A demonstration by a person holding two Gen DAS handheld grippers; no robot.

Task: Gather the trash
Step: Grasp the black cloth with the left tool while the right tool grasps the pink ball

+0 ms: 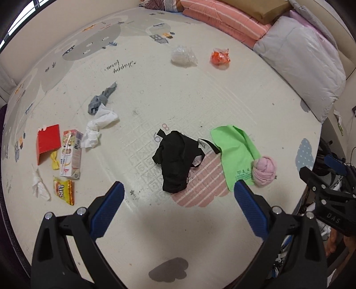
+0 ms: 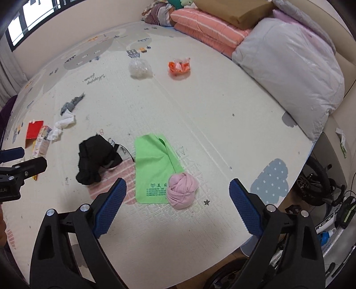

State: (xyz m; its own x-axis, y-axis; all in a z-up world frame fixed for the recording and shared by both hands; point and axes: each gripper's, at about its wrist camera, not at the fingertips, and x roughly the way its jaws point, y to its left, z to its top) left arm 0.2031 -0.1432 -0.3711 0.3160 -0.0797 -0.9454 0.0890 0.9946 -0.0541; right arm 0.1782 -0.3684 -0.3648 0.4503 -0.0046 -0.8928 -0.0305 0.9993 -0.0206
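Both pairs of tongs hang wide apart and empty above a cream play mat: the left tongs over a crumpled black garment, the right tongs over a green plastic bag with a pink ball of cloth resting on its corner. Nothing sits between either set of blue pads.

The trash lies scattered. A carton, a red box, a yellow snack wrapper and white tissues cluster at the left edge; a clear wrapper and an orange wrapper sit far across the mat, near folded bedding.

The green bag looks like the natural collector (a judgement, not a certainty). To open it well, the right tongs should likely first clear the pink ball, then pinch one thin layer near the bag's mouth, low and flat to the mat, while the left tongs take the opposite layer. Clothing probably stays out.
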